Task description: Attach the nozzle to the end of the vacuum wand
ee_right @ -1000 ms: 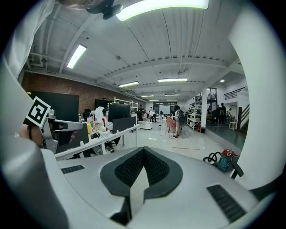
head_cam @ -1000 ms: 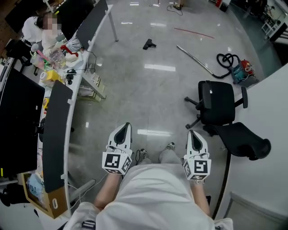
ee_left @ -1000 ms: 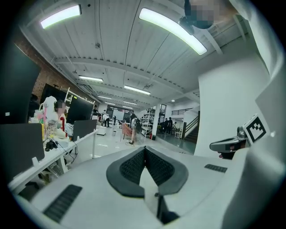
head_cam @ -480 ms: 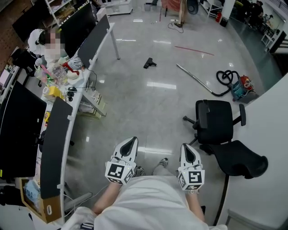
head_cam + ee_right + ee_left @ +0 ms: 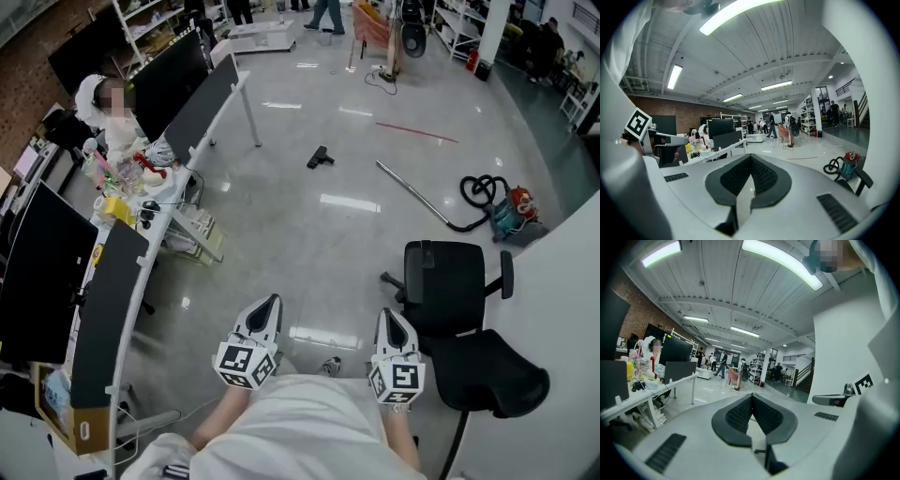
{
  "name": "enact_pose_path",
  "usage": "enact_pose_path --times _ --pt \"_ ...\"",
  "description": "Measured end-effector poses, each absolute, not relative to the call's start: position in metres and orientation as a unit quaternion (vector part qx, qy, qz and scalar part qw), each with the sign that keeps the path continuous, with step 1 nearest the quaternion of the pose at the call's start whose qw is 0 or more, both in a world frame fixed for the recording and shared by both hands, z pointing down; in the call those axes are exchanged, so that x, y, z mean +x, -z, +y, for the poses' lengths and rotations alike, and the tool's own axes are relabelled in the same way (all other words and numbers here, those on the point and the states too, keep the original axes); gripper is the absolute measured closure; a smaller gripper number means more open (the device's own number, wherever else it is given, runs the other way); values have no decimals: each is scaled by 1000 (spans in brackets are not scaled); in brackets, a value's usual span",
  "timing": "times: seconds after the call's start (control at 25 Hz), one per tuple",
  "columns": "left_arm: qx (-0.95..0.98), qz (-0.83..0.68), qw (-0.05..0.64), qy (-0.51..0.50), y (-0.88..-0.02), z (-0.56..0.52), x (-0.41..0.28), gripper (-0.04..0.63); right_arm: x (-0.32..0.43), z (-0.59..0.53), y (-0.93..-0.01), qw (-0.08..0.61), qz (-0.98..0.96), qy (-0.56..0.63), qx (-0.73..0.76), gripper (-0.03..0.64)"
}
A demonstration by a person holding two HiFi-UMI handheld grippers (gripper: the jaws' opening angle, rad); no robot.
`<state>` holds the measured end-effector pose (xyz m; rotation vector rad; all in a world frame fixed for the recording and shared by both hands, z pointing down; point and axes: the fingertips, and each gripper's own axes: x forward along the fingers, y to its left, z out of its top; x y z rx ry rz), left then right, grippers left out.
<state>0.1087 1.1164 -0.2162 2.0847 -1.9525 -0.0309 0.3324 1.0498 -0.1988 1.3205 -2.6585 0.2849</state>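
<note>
Since 1 second ago the floor ahead has slid down the head view: the black nozzle (image 5: 320, 157) and the silver vacuum wand (image 5: 417, 195) now lie lower in the picture than before, and the black office chair (image 5: 448, 286) has come down beside the right gripper (image 5: 389, 315). In the head view the left gripper (image 5: 268, 302) and the right gripper are held side by side in front of the person's body, both pointing ahead, each with its 2 jaws pressed together and nothing between them. The nozzle lies alone on the glossy grey floor, well apart from the wand, which lies at a slant with its far end toward the nozzle and its near end by the black hose (image 5: 476, 190) of the teal vacuum cleaner (image 5: 511, 211). A long desk (image 5: 178, 178) with dark screens runs along the left. The left gripper view shows its ribbed pads (image 5: 736, 416) meeting at the tips, gripping nothing, with the desk at left. The right gripper view shows the same closed, empty jaws, the vacuum cleaner and hose on the floor at right.
</note>
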Motion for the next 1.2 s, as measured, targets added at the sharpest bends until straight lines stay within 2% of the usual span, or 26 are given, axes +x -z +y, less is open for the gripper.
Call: enact_pose_path --times 0.2,0.56,0.8,1.2 --pt "738 -664 120 -25 216 1088 134 586 351 1025 195 77 -881 -110 453 614" --pt "751 -647 134 -17 204 1029 132 586 350 989 168 106 -870 -133 463 615" --pt "757 -633 160 -22 187 973 100 586 326 944 173 111 -862 -133 476 614" --pt "777 -615 132 6 199 858 14 586 233 840 183 121 -854 -96 496 615"
